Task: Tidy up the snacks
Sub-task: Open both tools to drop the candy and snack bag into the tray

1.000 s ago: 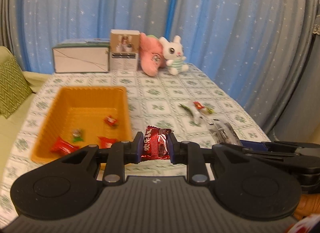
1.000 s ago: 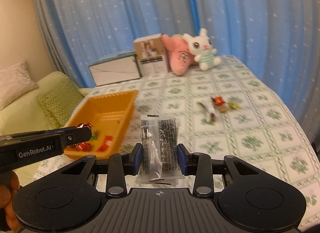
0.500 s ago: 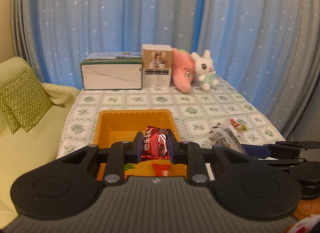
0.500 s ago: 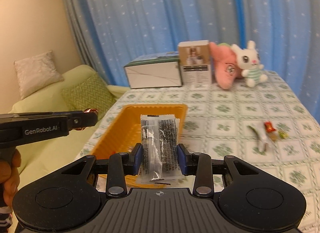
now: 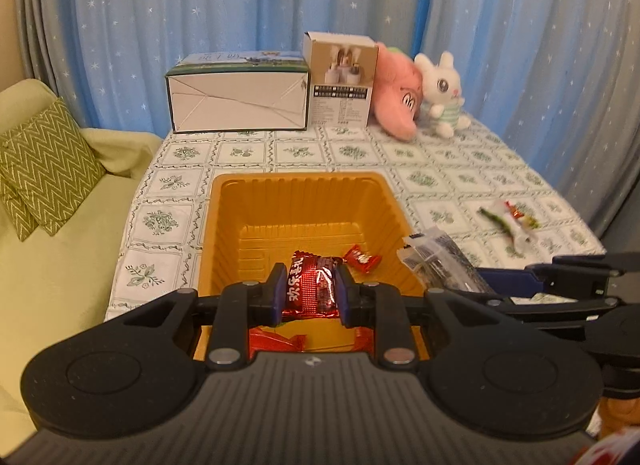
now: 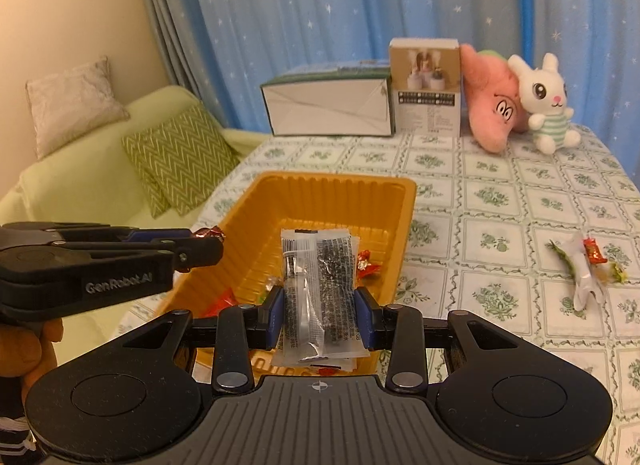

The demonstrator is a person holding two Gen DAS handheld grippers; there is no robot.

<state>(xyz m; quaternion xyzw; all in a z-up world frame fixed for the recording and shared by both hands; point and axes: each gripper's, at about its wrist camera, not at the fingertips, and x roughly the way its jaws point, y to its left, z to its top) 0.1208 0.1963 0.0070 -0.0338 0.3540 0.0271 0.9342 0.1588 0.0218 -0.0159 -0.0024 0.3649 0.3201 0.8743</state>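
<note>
My left gripper (image 5: 309, 292) is shut on a red foil snack packet (image 5: 310, 289), held over the near end of the orange tray (image 5: 296, 185). Small red candies (image 5: 362, 259) lie on the tray floor. My right gripper (image 6: 319, 307) is shut on a clear packet with dark contents (image 6: 318, 281), held above the same tray (image 6: 336, 181) at its near right side. That clear packet (image 5: 438, 261) also shows in the left wrist view, and the left gripper (image 6: 196, 243) enters the right wrist view from the left. A few loose snacks (image 6: 584, 265) lie on the tablecloth to the right.
At the table's far end stand a white and green box (image 5: 238, 93), a small tan carton (image 5: 340, 81), a pink plush (image 5: 400, 89) and a white bunny (image 5: 440, 89). A green sofa with zigzag cushions (image 5: 44, 169) borders the table on the left. Blue curtains hang behind.
Both grippers have swung left with their packets, from beside the tray to over its near end. The loose snacks on the cloth now lie further right in both views.
</note>
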